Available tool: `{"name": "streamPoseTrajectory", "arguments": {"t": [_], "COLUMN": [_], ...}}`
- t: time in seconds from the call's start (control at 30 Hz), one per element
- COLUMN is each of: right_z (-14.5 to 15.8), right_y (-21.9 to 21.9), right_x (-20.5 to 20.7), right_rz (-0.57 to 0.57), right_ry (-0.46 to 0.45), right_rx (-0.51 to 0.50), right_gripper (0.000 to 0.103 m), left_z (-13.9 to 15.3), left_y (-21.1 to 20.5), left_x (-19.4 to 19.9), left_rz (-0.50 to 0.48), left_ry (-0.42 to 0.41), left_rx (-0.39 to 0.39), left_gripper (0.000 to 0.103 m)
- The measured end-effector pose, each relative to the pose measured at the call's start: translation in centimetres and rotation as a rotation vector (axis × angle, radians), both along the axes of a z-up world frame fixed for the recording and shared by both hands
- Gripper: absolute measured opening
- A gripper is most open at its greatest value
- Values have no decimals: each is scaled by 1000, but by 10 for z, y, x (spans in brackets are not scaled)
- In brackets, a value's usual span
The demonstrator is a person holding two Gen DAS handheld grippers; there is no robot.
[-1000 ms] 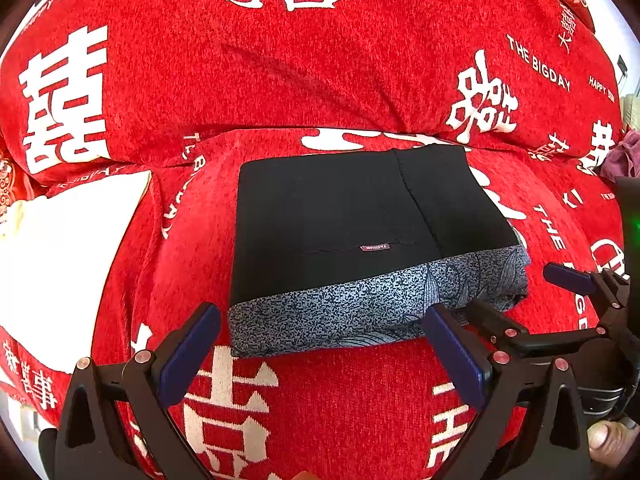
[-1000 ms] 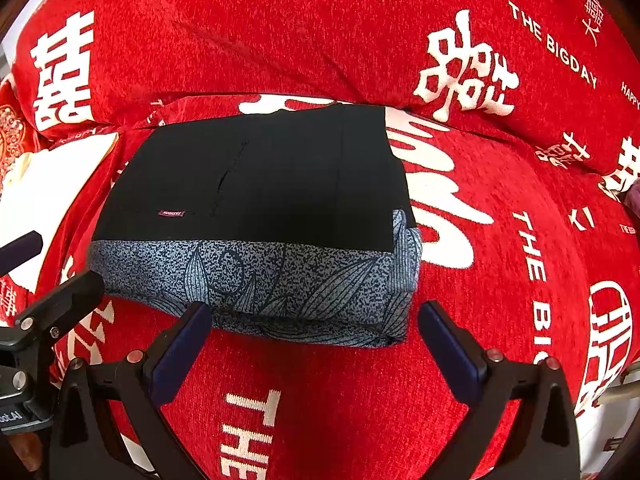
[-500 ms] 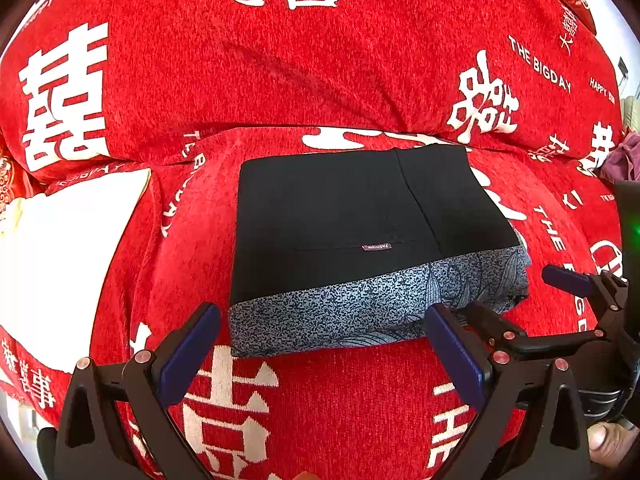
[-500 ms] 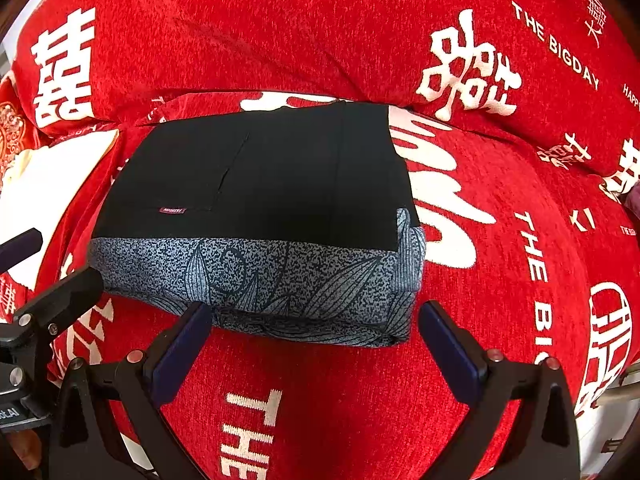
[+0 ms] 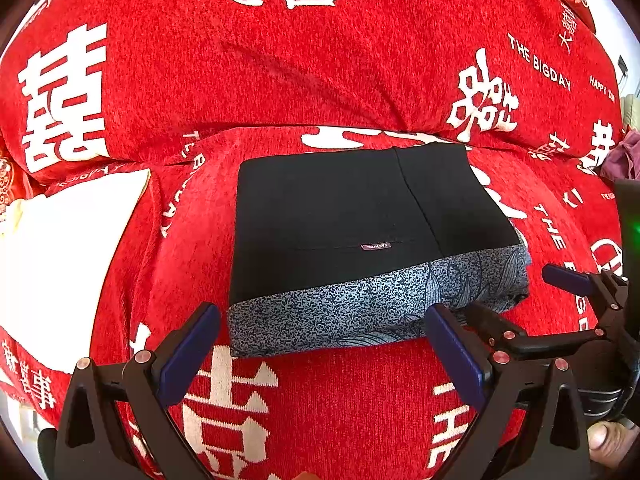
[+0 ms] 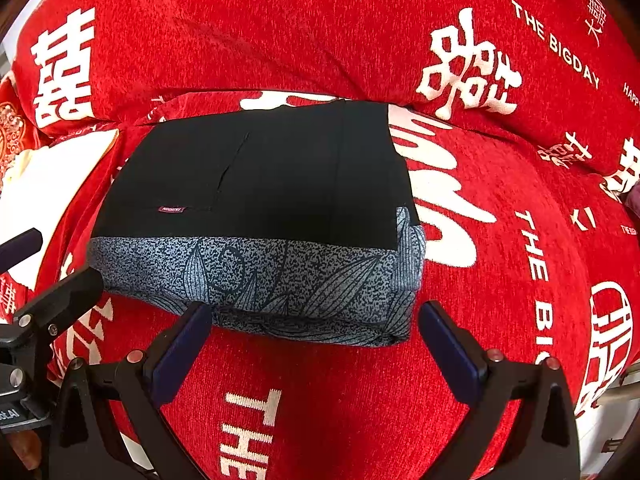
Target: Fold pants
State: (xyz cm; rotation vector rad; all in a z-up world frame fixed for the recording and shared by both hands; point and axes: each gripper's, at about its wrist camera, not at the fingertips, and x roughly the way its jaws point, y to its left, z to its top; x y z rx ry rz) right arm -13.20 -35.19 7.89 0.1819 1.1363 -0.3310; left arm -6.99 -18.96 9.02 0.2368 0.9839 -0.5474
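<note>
Pants (image 5: pixel 360 240), black fabric with a speckled grey leaf-print band, lie folded into a flat rectangle at the middle of your red chenille sofa seat (image 5: pixel 340 400), back edge near the backrest cushion (image 5: pixel 280 72). Your left gripper (image 5: pixel 320 344) and right gripper (image 6: pixel 316 340) hover just short of the front edge, both spread wide, holding nothing.

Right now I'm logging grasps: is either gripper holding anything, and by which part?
Nothing is held. The left gripper and right gripper both have open jaws, short of the folded pants on the red sofa cover.
</note>
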Motion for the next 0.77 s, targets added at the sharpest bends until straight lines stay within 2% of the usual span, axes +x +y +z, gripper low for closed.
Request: {"name": "streamPoseTrajectory", "arguments": {"t": [0.5, 0.77], "right_z": [-3, -1], "right_y": [-1, 0], "right_x": [0, -7], "right_rz": [-4, -23], "right_ry": [0, -13], "right_rx": [6, 10], "right_gripper": [103, 103], "left_z": [-4, -6], "left_y": [-3, 11], "left_x": [6, 8], "left_rz": [-13, 9], "left_ry": [43, 51], "left_rx": [-14, -35], "left_gripper": [102, 102]}}
